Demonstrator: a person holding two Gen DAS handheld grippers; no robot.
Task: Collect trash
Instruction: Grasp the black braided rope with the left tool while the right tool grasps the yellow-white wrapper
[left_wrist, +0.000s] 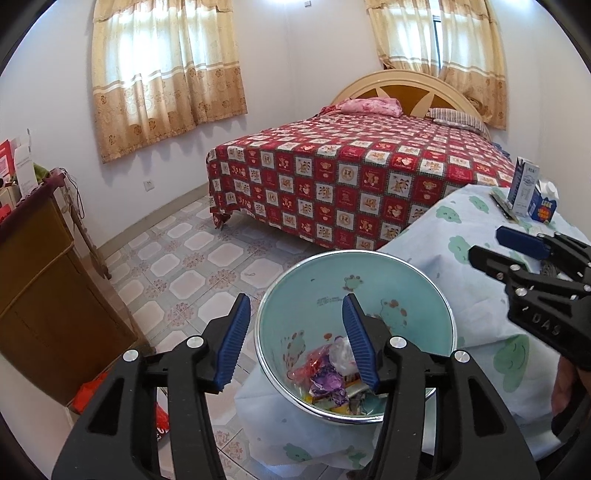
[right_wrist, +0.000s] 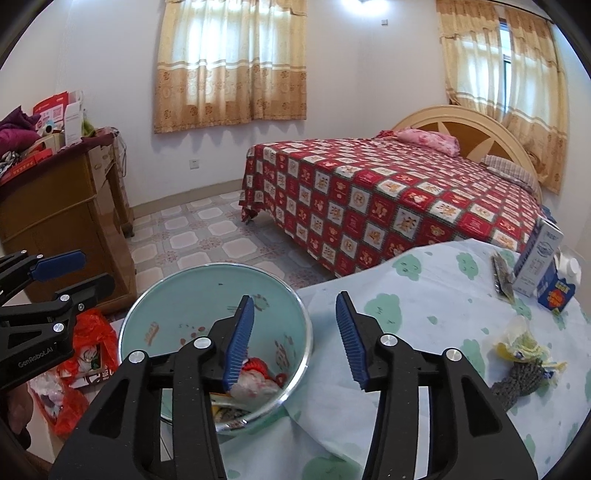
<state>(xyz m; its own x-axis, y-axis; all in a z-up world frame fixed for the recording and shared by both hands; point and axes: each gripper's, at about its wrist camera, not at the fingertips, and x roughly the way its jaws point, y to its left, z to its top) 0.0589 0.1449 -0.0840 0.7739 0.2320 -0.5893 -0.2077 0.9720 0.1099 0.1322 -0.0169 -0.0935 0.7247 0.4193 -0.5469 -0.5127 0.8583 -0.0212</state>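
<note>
A light-blue basin (left_wrist: 369, 280) with cartoon prints stands beside the cloth-covered table and holds several crumpled wrappers (left_wrist: 328, 380); it also shows in the right wrist view (right_wrist: 177, 295). My left gripper (left_wrist: 295, 343) is open and empty, its jaws straddling the basin's left rim. My right gripper (right_wrist: 295, 339) is open and empty above the basin's right rim and table edge; it also shows in the left wrist view (left_wrist: 506, 247). A yellow wrapper (right_wrist: 517, 343) and a grey scrap (right_wrist: 517, 384) lie on the table. Two cartons (right_wrist: 543, 258) stand at the far right.
The table's cloth (right_wrist: 424, 295) is pale blue with green shapes. A bed (right_wrist: 388, 199) with a red patterned cover fills the back. A wooden cabinet (right_wrist: 55, 221) stands at the left. A red plastic bag (right_wrist: 85, 354) lies on the tiled floor.
</note>
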